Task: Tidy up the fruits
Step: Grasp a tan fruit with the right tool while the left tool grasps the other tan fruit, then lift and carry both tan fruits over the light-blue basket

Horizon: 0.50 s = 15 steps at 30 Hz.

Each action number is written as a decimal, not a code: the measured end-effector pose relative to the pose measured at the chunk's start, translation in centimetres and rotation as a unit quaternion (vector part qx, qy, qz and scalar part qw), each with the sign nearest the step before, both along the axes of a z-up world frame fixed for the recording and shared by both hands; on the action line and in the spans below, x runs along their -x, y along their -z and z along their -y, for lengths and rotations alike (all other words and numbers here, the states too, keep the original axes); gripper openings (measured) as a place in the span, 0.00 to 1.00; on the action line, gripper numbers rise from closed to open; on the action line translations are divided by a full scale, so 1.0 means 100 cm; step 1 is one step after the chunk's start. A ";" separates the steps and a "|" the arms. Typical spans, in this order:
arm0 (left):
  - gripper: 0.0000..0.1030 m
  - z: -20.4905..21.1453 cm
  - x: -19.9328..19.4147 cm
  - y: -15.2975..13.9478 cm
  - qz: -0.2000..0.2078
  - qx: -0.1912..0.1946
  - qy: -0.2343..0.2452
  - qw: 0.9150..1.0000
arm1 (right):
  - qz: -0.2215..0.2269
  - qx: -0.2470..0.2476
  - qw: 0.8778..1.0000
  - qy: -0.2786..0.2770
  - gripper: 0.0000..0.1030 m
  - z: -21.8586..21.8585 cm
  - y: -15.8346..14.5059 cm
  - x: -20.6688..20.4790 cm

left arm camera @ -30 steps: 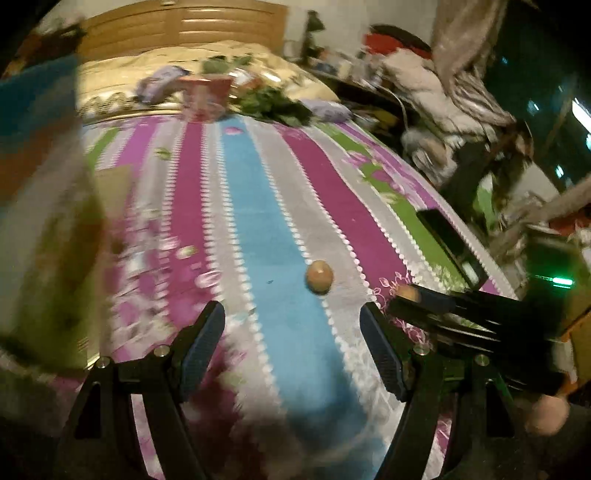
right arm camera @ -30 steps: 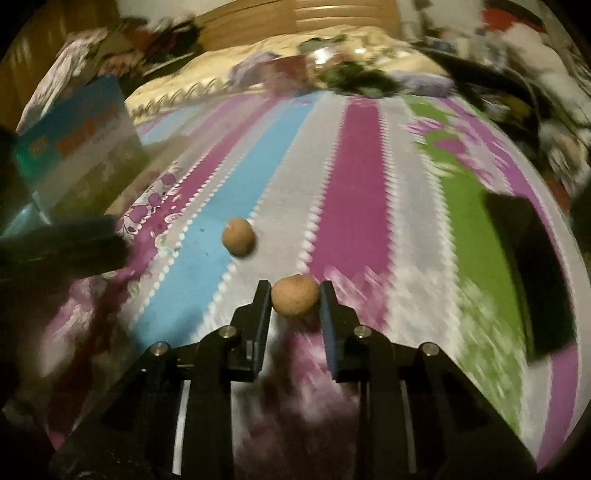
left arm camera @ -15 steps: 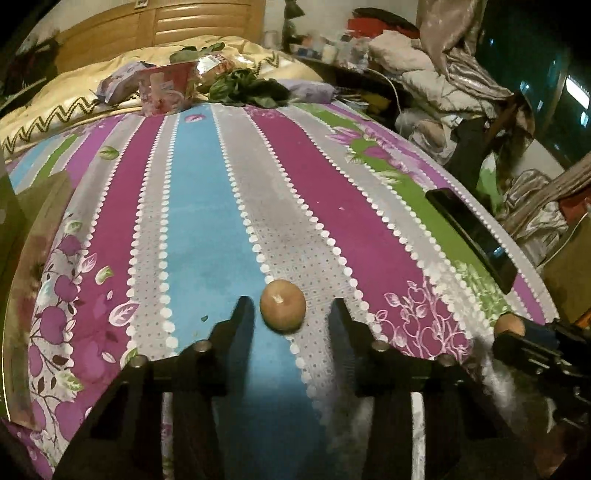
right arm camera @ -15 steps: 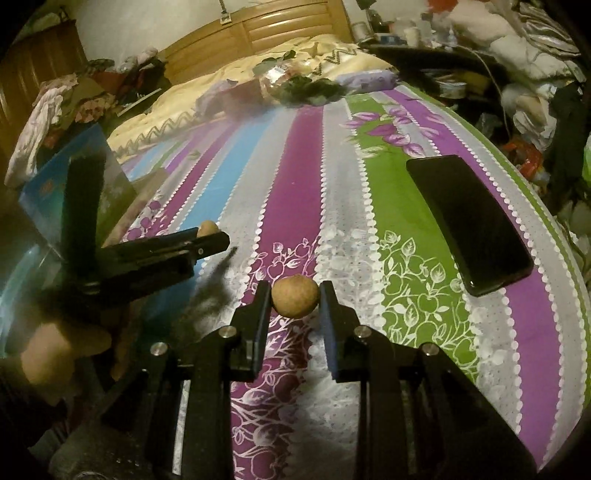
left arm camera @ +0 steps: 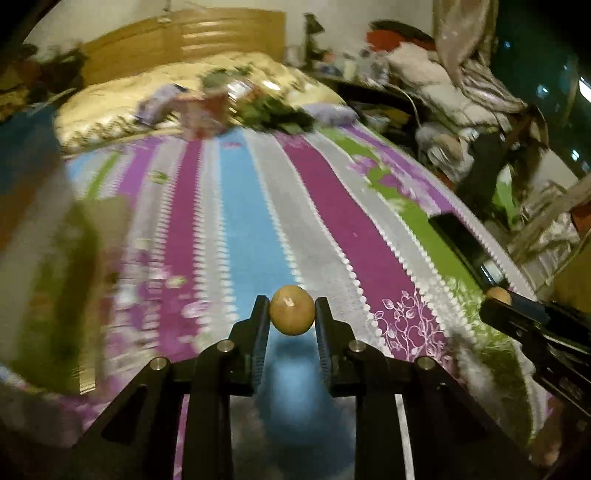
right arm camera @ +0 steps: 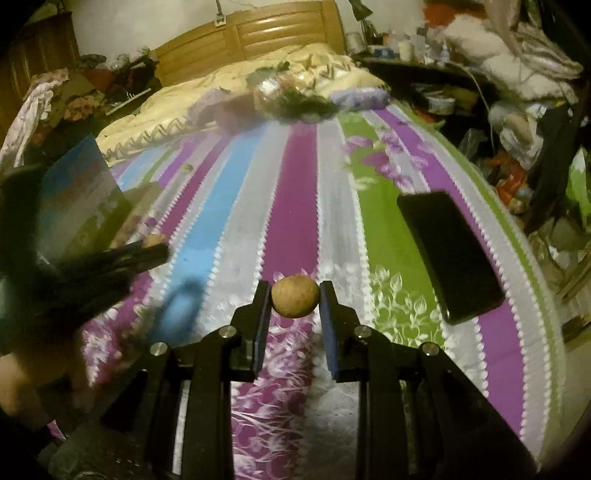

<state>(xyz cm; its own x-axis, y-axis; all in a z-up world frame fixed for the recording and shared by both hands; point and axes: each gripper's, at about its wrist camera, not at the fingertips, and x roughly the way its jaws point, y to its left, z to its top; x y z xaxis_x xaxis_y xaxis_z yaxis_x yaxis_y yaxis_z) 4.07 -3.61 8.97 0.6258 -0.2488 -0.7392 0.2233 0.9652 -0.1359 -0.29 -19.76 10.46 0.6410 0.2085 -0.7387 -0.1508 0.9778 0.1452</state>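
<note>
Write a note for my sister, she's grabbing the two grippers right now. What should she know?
Left gripper: jaws shut on a small round brown fruit, lifted above the striped bedspread.
Right gripper: jaws shut on a second brown fruit, also off the bed.
Black phone lies on the green stripe; keep clear.
Done: both fruits picked up.
Left: set them down together; the spot isn't clear from here.

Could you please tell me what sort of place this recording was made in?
Most likely a lived-in bedroom: a bed with a wooden headboard and a striped floral bedspread, a cream quilt bunched at its head, and clothes piled at the side.
</note>
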 end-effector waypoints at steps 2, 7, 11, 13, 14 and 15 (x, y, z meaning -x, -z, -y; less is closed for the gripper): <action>0.23 -0.017 0.015 -0.023 0.006 -0.003 -0.016 1.000 | 0.007 0.003 1.000 -0.005 0.26 -0.008 -0.012 0.002; 0.23 -0.059 0.046 -0.066 0.019 -0.010 -0.055 0.998 | 0.033 0.002 0.999 -0.027 0.26 -0.034 -0.048 0.012; 0.23 -0.101 0.070 -0.095 0.031 -0.010 -0.097 0.995 | 0.052 0.001 0.998 -0.044 0.26 -0.056 -0.072 0.020; 0.23 -0.120 0.080 -0.107 0.036 -0.004 -0.113 0.993 | 0.060 0.000 0.997 -0.056 0.26 -0.070 -0.083 0.023; 0.23 -0.132 0.086 -0.114 0.040 -0.002 -0.124 0.991 | 0.063 -0.001 0.996 -0.061 0.26 -0.076 -0.087 0.025; 0.23 -0.141 0.091 -0.119 0.044 -0.002 -0.132 0.990 | 0.066 -0.002 0.995 -0.069 0.26 -0.084 -0.092 0.027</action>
